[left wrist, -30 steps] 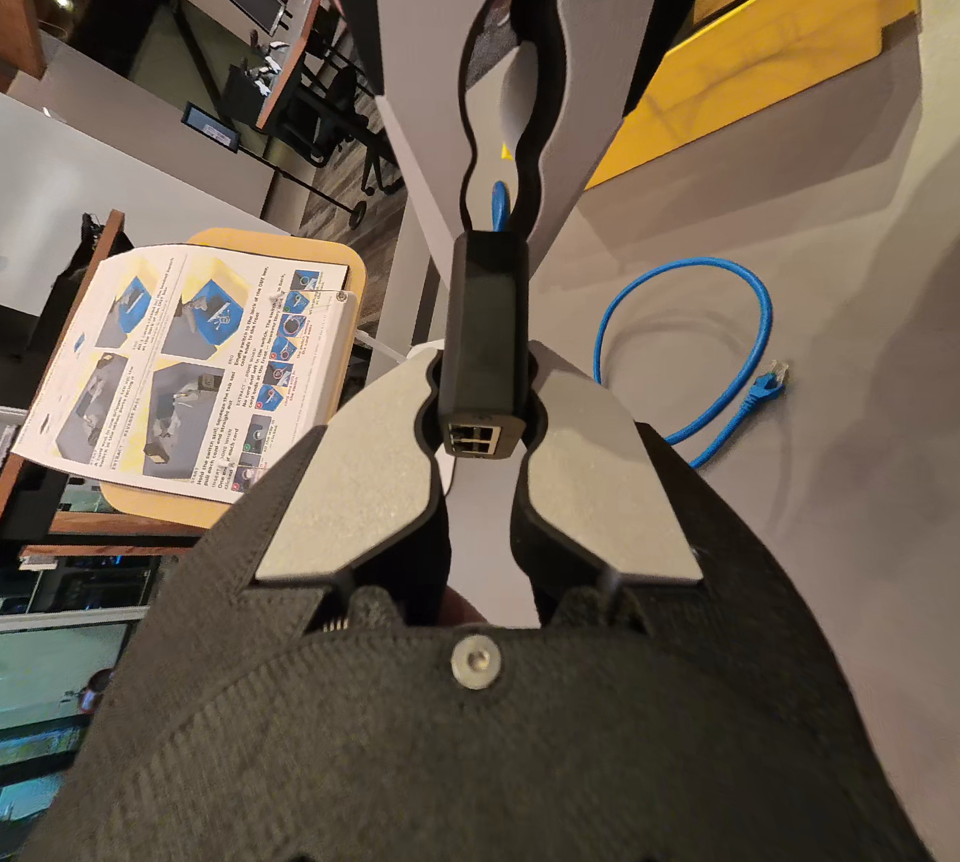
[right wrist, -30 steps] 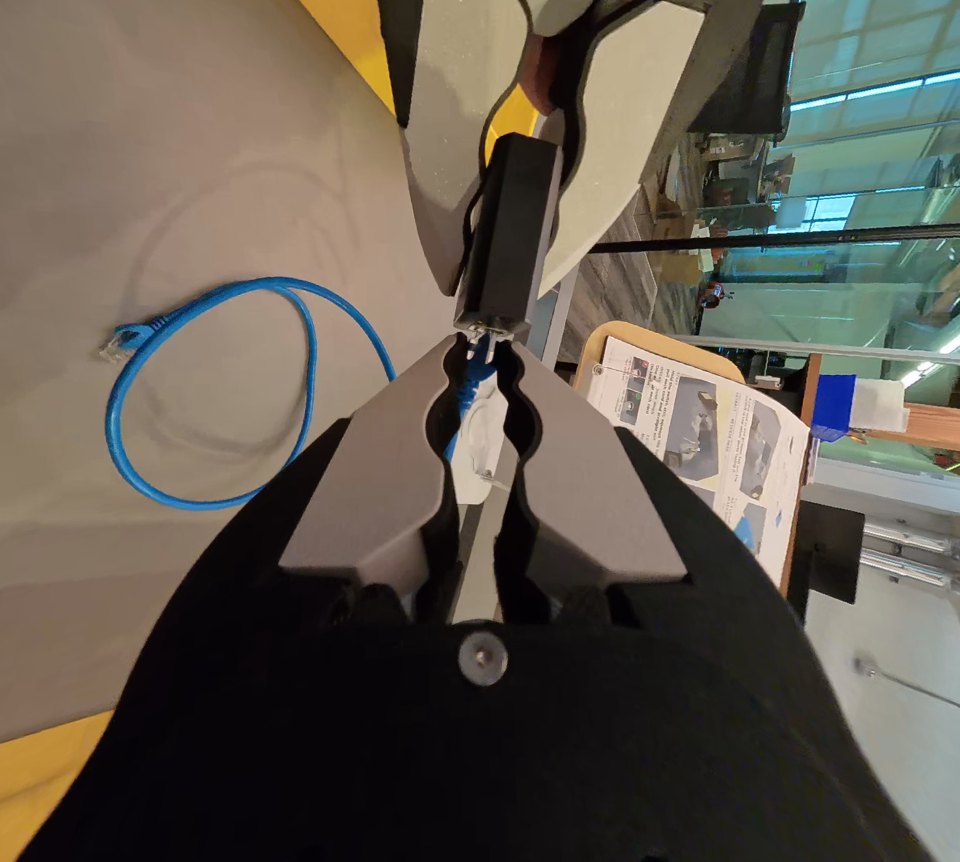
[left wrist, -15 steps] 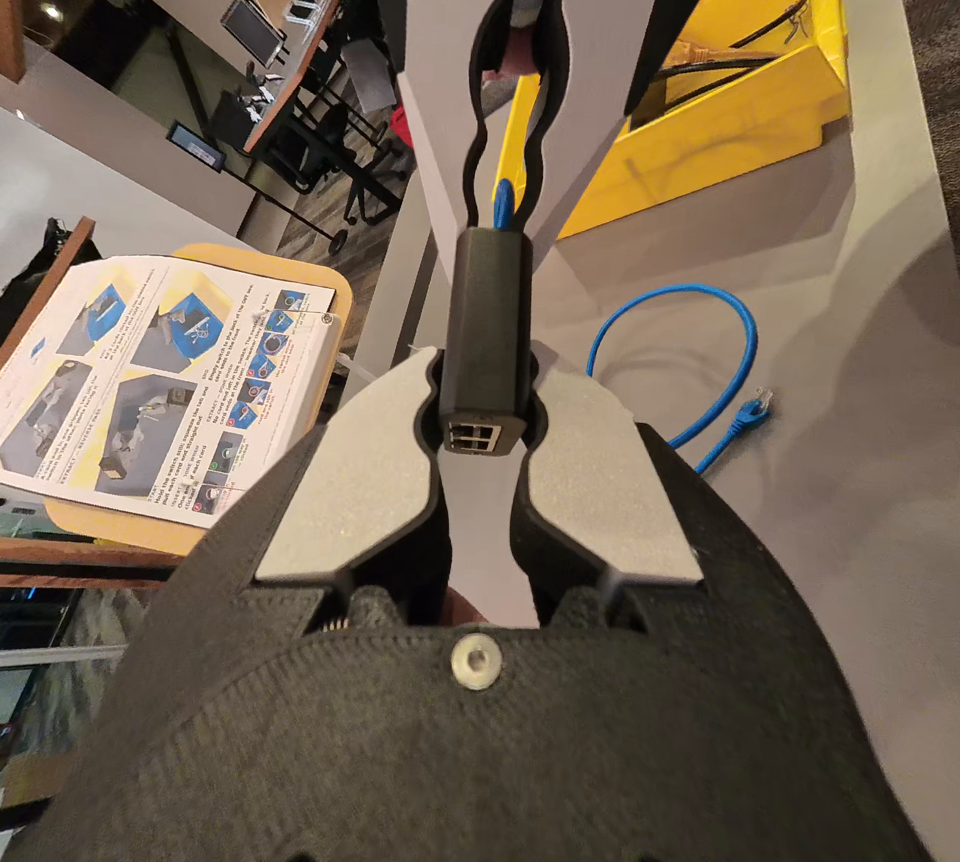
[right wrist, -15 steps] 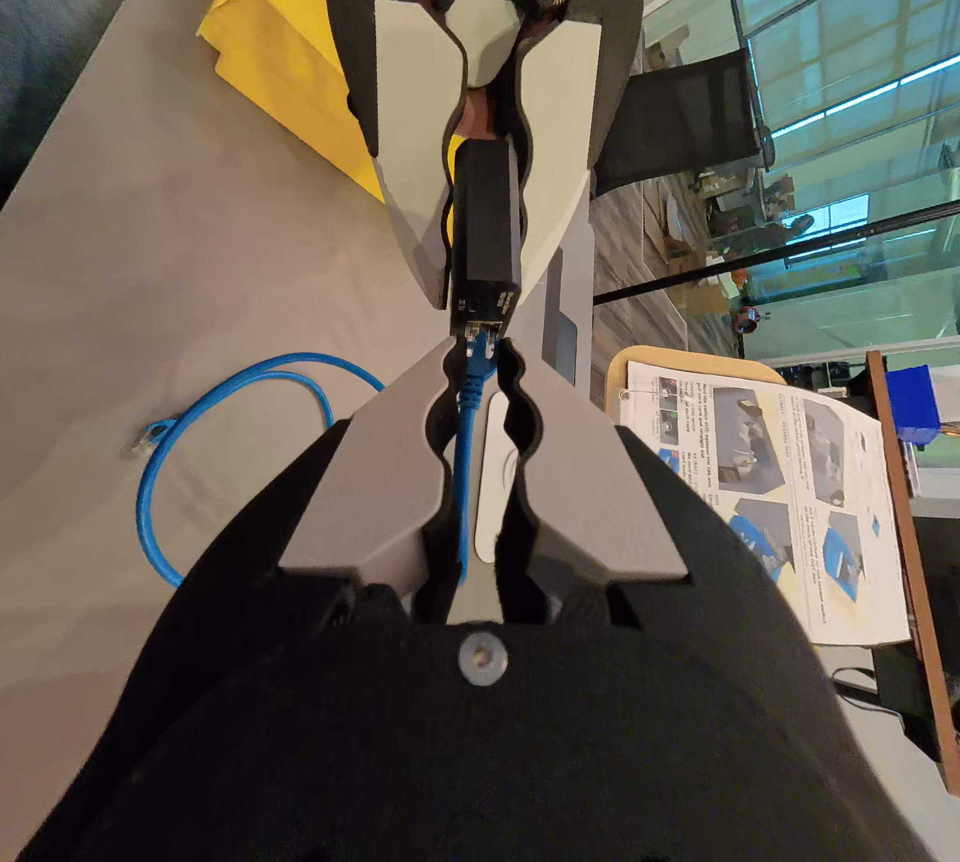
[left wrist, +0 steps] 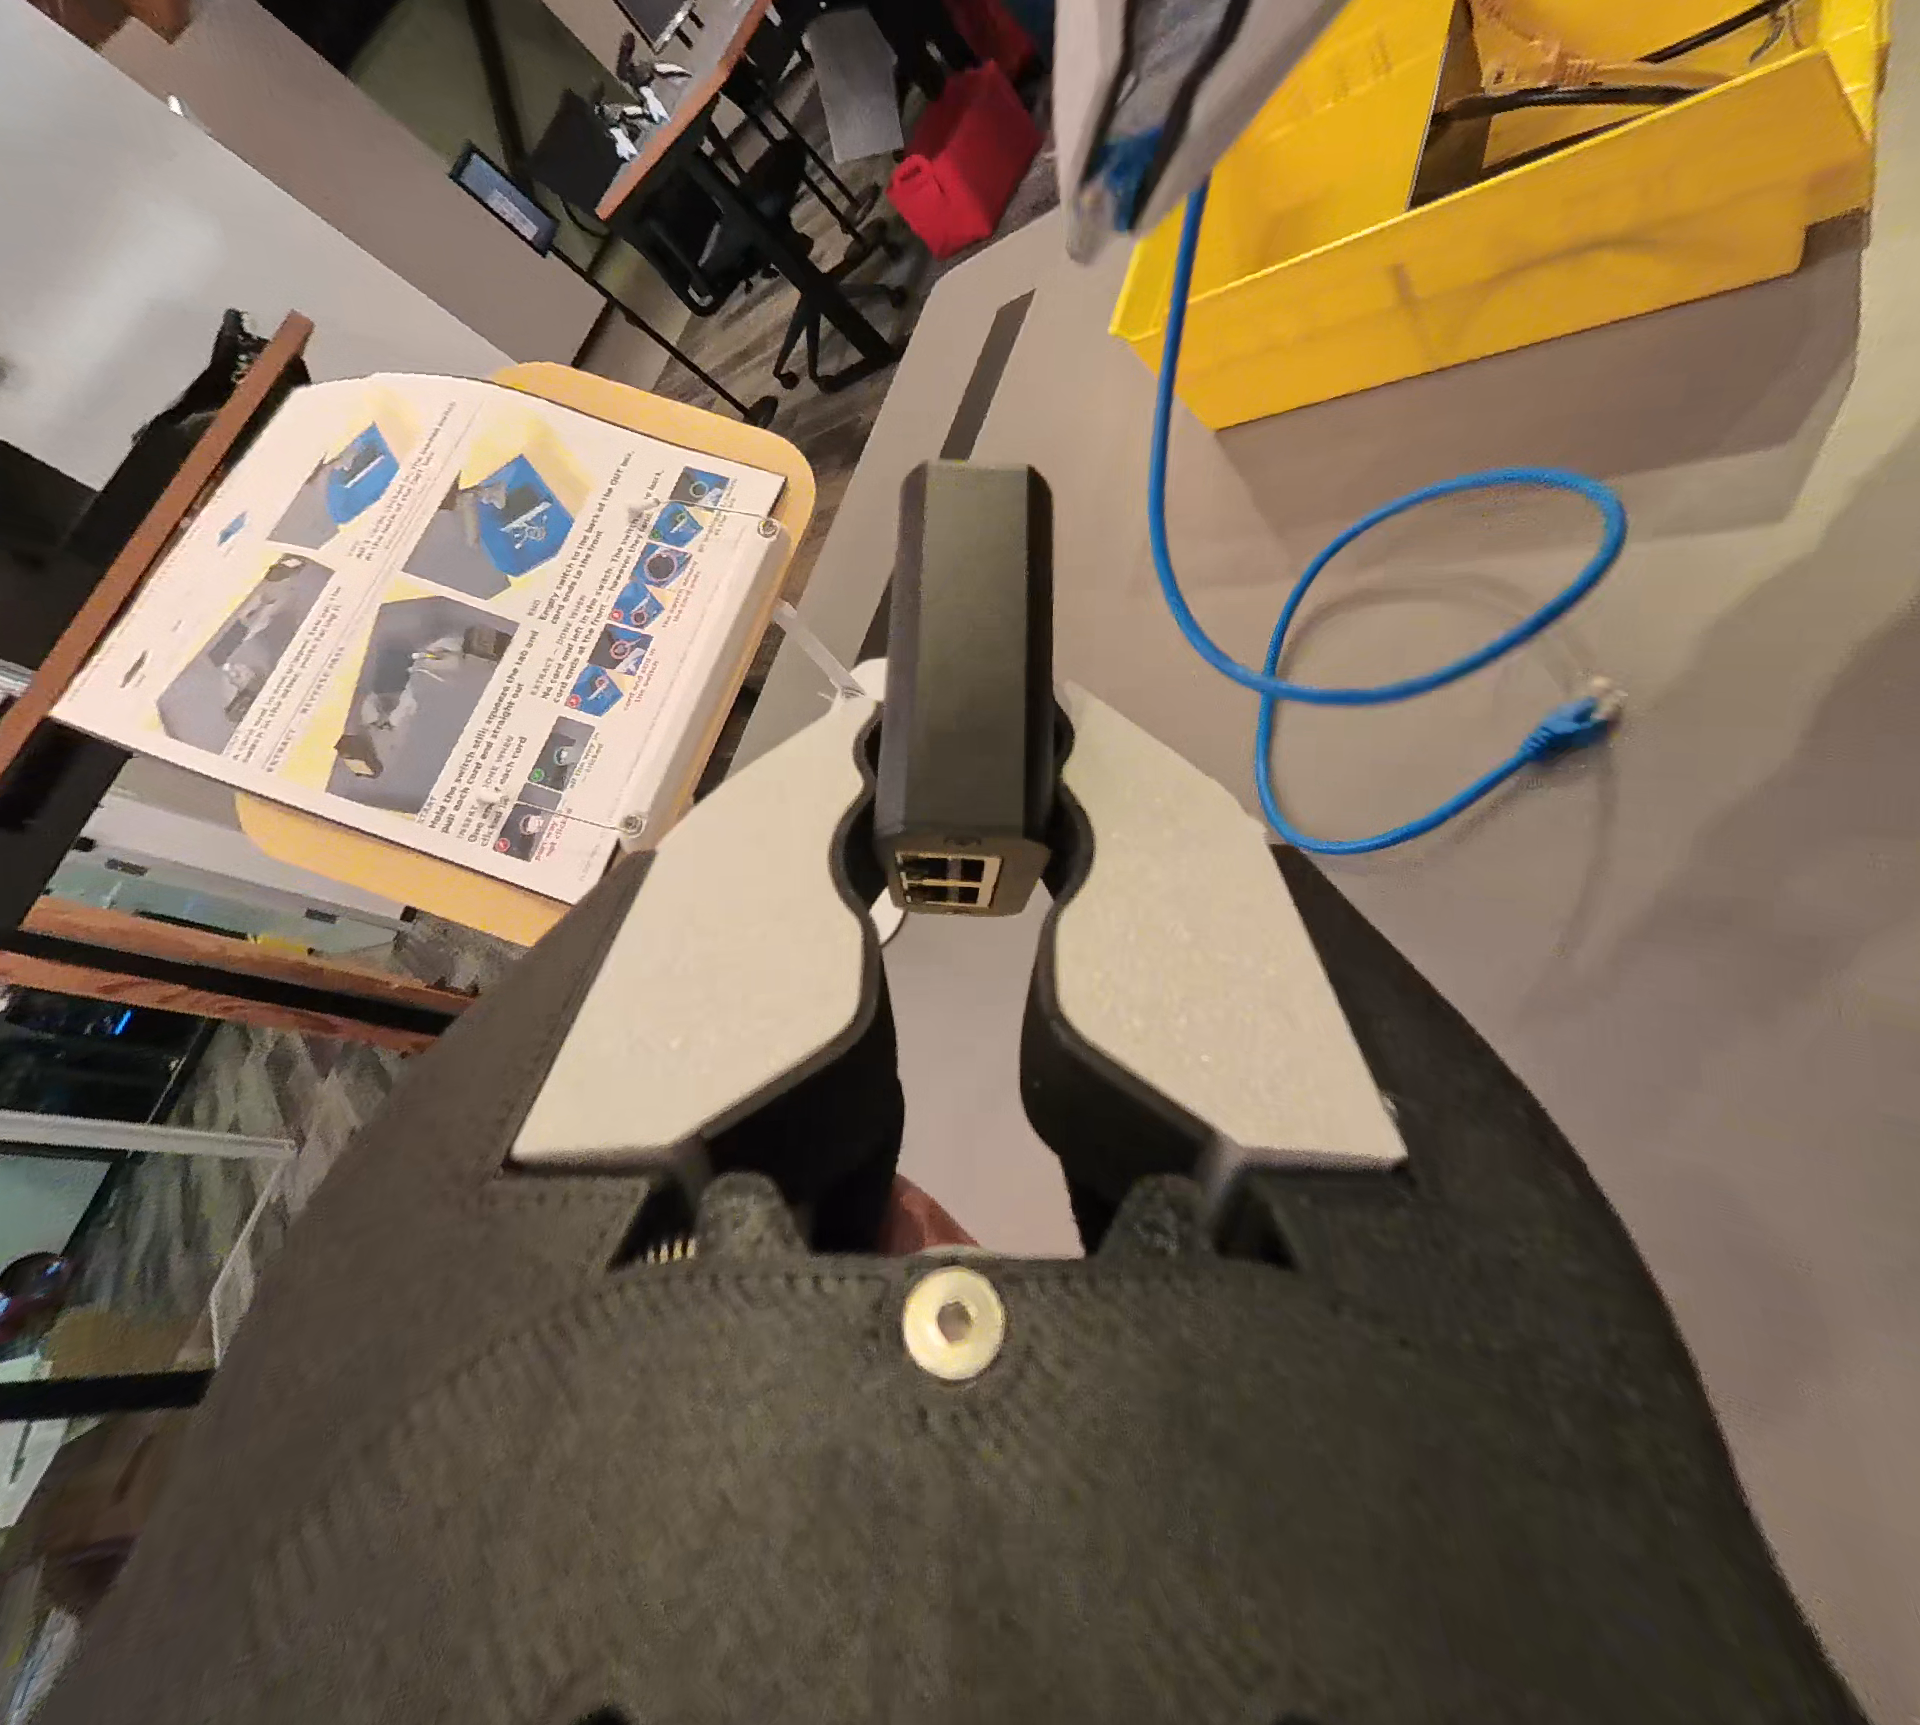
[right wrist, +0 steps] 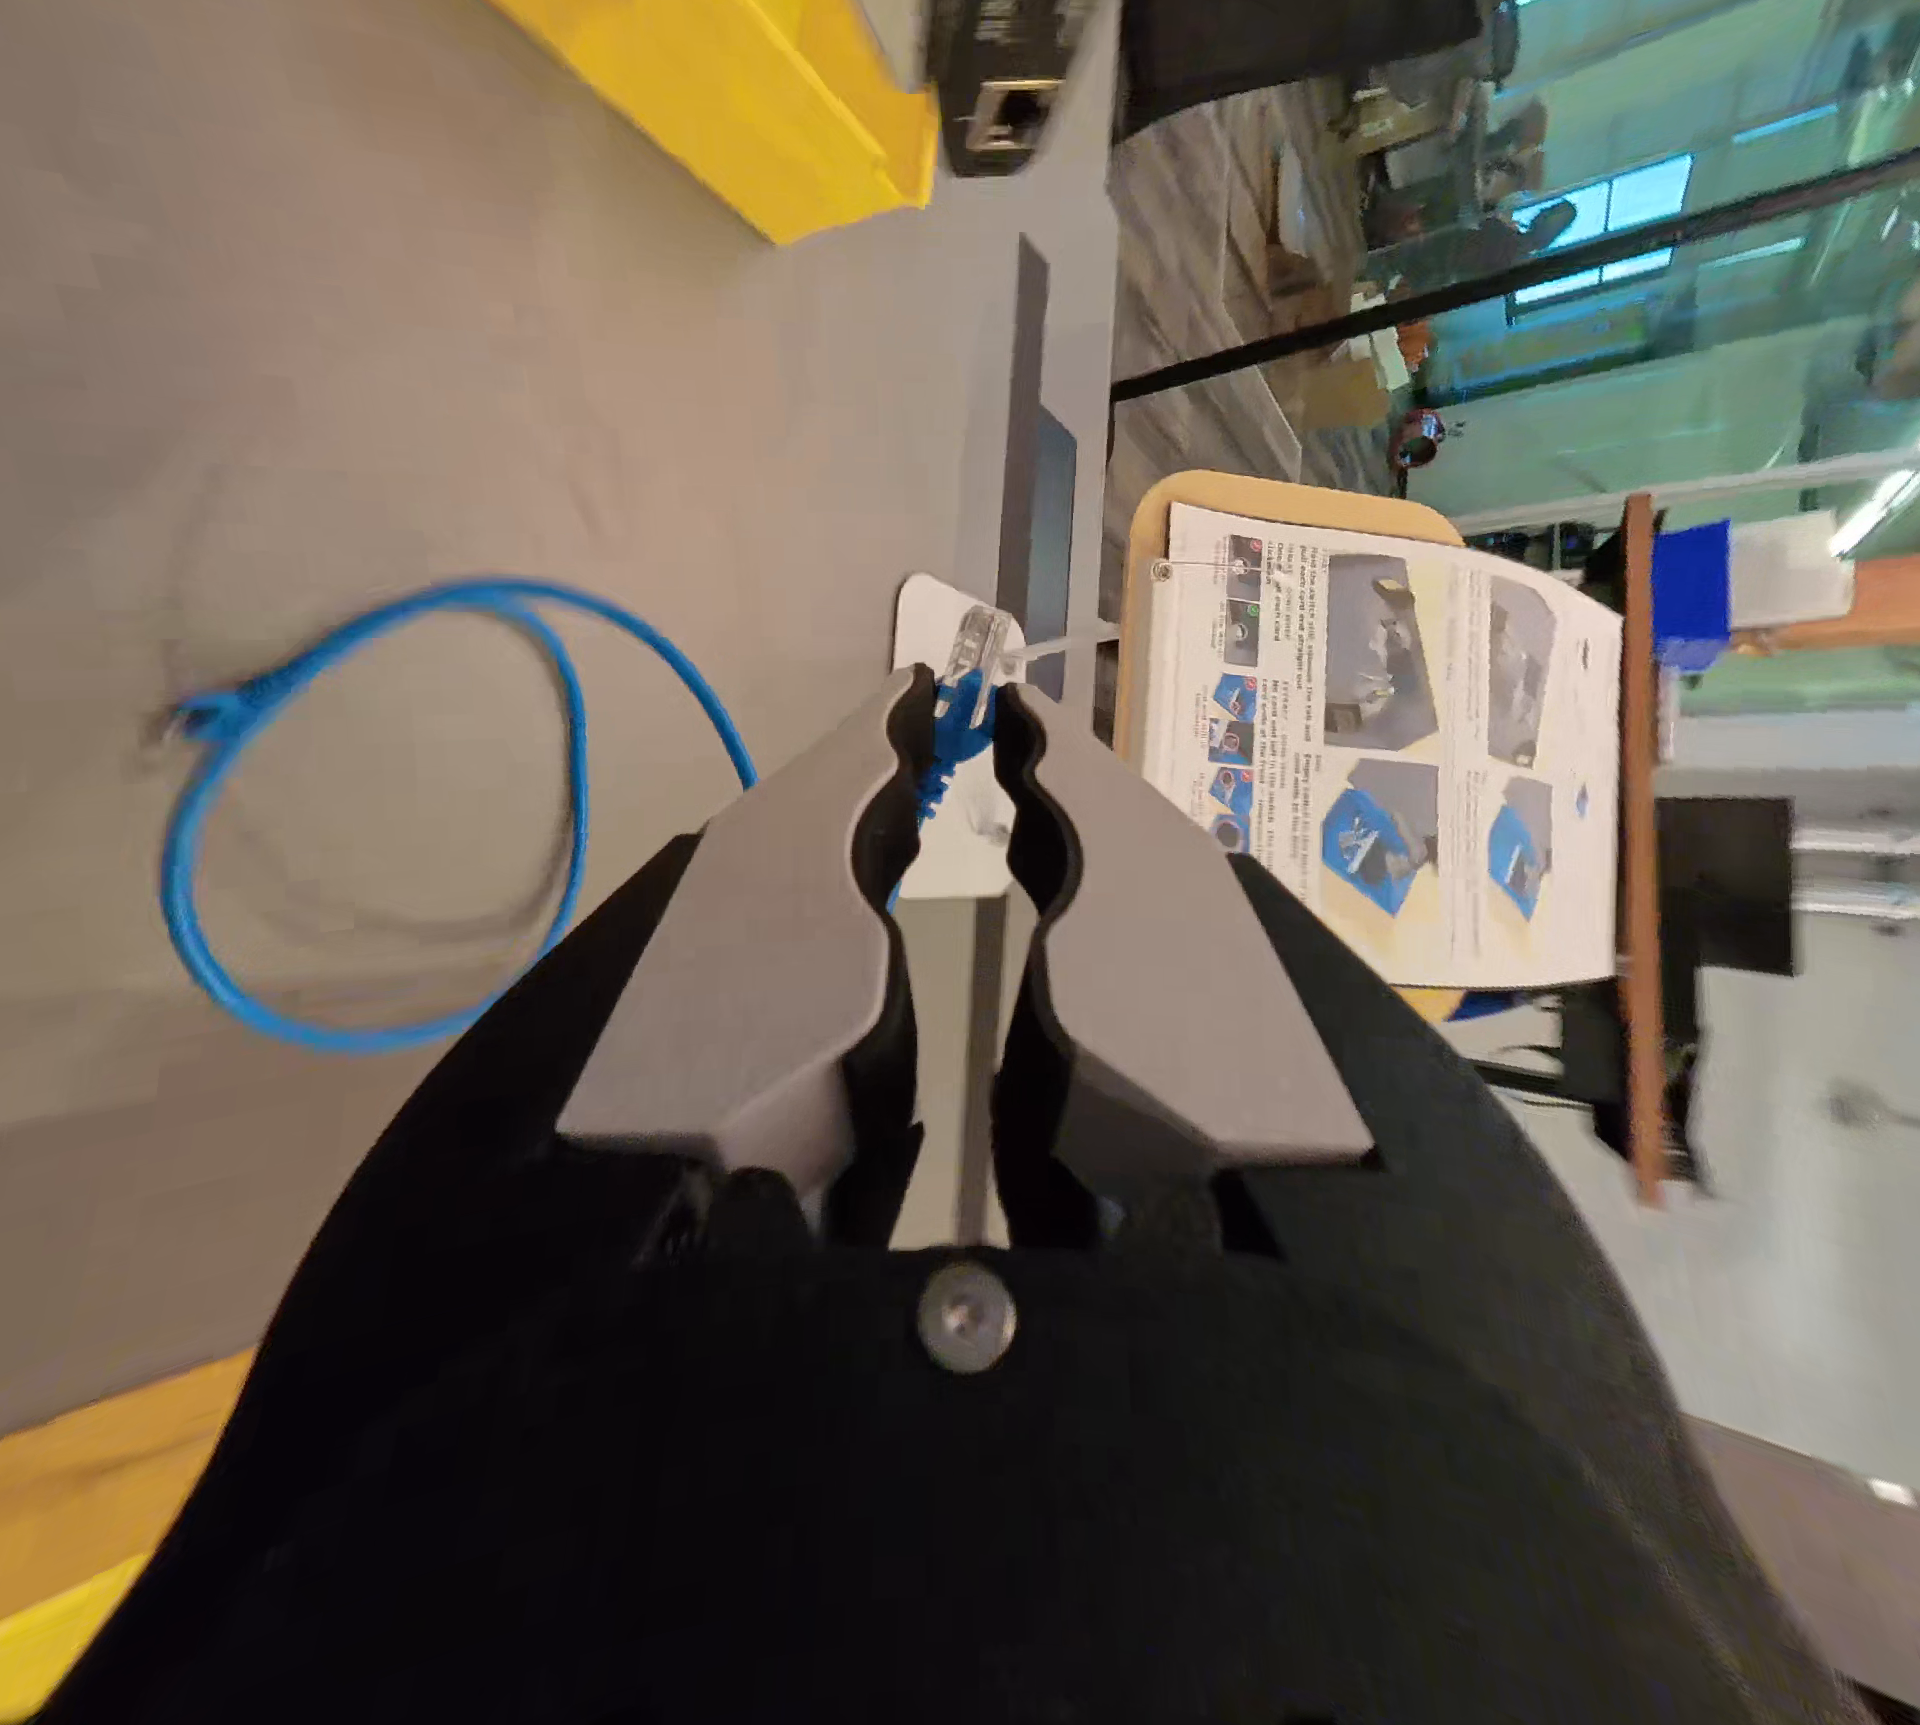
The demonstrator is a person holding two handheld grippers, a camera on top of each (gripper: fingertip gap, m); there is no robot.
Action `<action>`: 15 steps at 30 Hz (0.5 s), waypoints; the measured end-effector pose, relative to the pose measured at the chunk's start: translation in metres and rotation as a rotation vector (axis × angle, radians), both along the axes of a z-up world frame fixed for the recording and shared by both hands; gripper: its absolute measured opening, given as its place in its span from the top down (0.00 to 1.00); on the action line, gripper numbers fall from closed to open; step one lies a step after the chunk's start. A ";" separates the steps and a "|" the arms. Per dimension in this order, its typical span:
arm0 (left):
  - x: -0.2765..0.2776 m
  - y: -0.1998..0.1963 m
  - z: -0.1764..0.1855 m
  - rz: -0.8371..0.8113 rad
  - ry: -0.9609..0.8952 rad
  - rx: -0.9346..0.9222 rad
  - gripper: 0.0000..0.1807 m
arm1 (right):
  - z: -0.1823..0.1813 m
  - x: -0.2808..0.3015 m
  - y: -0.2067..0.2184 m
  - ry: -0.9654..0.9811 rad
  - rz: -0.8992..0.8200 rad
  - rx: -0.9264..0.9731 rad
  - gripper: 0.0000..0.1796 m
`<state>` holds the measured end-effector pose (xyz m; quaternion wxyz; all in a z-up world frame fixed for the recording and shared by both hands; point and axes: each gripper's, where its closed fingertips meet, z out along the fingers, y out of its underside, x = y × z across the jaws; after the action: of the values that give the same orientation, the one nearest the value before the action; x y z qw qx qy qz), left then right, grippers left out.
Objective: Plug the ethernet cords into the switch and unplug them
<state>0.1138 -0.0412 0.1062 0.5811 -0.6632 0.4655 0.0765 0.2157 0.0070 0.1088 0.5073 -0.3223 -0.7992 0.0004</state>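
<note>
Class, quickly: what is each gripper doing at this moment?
Left gripper: shut on the black box-shaped ethernet switch.
Right gripper: shut on the blue ethernet cord near its clear plug, apart from the switch.

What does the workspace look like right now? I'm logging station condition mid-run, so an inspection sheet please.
Surface: grey table, bare apart from the items below.
Job's things: black switch, its near-end ports empty; blue ethernet cord looped on the table, one plug lying free.
Clutter: yellow bin holding dark and orange cords.
Grippers: left hand-held gripper shut on the switch; right hand-held gripper shut on the blue cord's other plug, clear of the switch.
Cables: the blue cord hangs from the right gripper down to the loop.
Surroundings: illustrated instruction sheet on a stand beside the table; desks, chairs, glass partitions beyond.
</note>
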 end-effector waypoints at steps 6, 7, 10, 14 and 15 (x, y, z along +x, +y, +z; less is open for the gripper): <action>-0.005 -0.005 -0.012 0.038 0.030 0.005 0.86 | 0.060 0.035 0.044 0.216 -0.152 -0.108 0.94; -0.008 -0.004 -0.015 0.055 0.046 0.006 0.86 | 0.076 0.043 0.052 0.245 -0.191 -0.092 0.94; -0.009 -0.003 -0.023 0.060 0.052 -0.008 0.86 | 0.128 0.067 0.065 0.327 -0.279 -0.015 0.94; -0.012 -0.002 -0.027 0.082 0.075 -0.004 0.86 | 0.192 0.112 0.076 0.403 -0.414 0.079 0.94; -0.012 -0.002 -0.027 0.076 0.061 -0.010 0.86 | 0.200 0.127 0.081 0.399 -0.469 0.102 0.94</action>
<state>0.1021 -0.0435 0.0794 0.5599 -0.6805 0.4581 0.1165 0.3422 0.0880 0.3091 0.6560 -0.4655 -0.5867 -0.0932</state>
